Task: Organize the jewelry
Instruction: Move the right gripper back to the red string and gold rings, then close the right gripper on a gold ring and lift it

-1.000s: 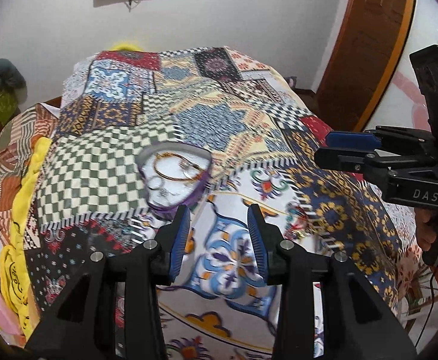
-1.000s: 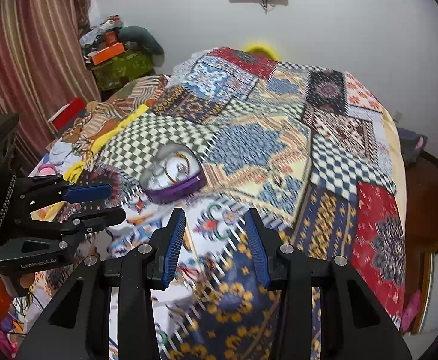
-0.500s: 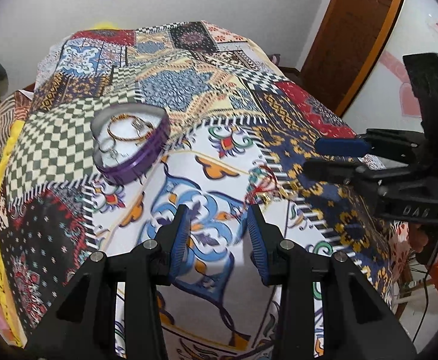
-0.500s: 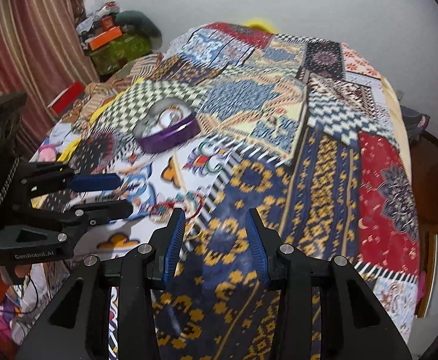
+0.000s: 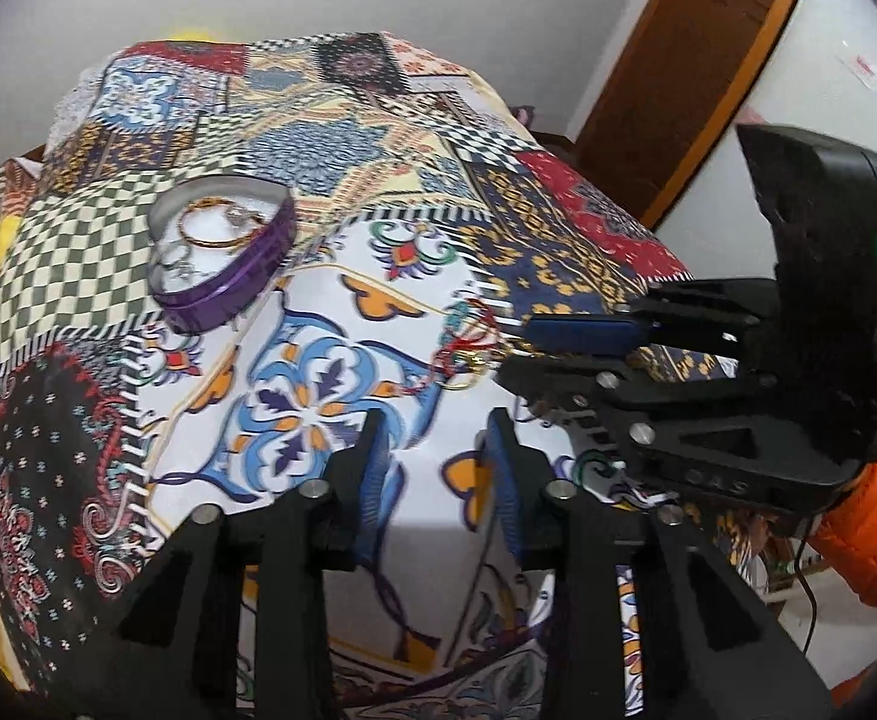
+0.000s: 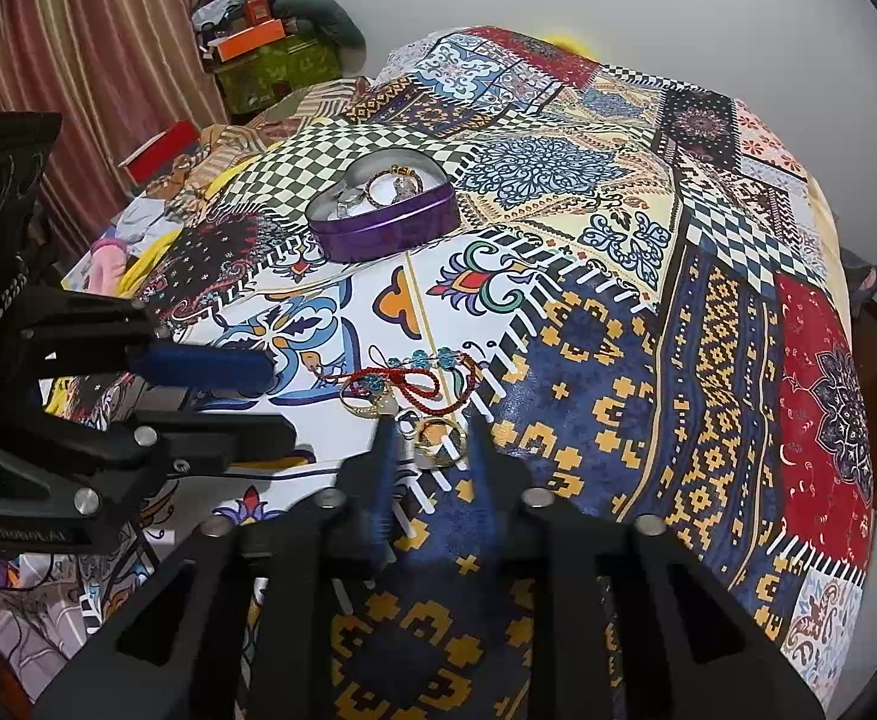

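A purple heart-shaped tin (image 6: 381,213) sits on the patterned bedspread with a gold bangle and small pieces inside; it also shows in the left wrist view (image 5: 222,258). A loose pile of jewelry lies nearer: a red cord bracelet (image 6: 423,384), teal beads (image 6: 432,357) and gold rings (image 6: 438,438). My right gripper (image 6: 429,450) is open, low over the bedspread, its fingertips either side of a gold ring. In the left wrist view the right gripper (image 5: 507,354) reaches the pile (image 5: 465,348). My left gripper (image 5: 435,456) is open and empty, just short of the pile.
The bedspread (image 6: 708,312) covers a bed that drops off at the near and right edges. Clutter and boxes (image 6: 258,42) stand by a curtain at the far left. A wooden door (image 5: 696,60) is at the right.
Both grippers have moved forward and down toward the jewelry pile. The right gripper's fingertips now straddle a gold ring. The tin has not moved.
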Available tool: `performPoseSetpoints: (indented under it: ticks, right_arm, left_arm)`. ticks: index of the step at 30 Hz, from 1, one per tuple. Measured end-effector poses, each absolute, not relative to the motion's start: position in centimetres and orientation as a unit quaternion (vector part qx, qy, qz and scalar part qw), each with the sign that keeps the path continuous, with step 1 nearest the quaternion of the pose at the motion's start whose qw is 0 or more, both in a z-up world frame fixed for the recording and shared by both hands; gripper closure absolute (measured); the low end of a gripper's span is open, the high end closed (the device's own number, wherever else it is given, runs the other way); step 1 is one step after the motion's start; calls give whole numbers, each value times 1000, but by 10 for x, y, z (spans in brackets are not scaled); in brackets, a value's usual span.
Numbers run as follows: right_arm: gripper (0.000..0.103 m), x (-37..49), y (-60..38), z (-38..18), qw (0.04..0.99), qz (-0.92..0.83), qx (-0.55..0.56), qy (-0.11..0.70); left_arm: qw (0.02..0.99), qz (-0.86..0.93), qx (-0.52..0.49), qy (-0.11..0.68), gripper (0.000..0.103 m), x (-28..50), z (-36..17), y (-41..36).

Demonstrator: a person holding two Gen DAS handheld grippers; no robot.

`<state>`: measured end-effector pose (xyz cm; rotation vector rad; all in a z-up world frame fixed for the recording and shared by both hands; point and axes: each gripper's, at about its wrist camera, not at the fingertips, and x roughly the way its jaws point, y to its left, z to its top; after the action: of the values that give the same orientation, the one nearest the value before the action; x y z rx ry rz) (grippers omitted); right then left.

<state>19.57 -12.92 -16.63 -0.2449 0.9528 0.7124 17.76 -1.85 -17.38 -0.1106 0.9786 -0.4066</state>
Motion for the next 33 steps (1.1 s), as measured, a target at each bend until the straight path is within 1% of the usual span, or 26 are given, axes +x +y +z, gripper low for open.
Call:
performPoseSetpoints:
  ticks: [2,6,16,26,27,28,33]
  right_arm:
    - [88,197,-131,-167,821,337,-107,448]
    - [94,197,-135,-165,823,335,-99,448]
    - [94,204,-152,-163,832,321,-66,448]
    - [94,203,-155,-161,835,320,-60,443]
    - [94,204,-155,-160,835,321,-59,443]
    - [94,204,-156,-159,836,321,-57,442]
    - [94,204,-156,-153,839,321,-52,436]
  left_arm:
    - [859,-199,-50,469,76,179,-176,-23]
    - [859,-202,-42,469,76,186,-178,-31]
    - [860,-197,-35,468,78,205,-183,-40]
    - [873,-178,-16,453,80,208,-186,-46]
    - [873,-180,-16,453,86,207,-184,-46]
    - [872,-185,-19,453,103,207,-183,-45]
    - [868,-185,-24,460,103,203,-181,-44]
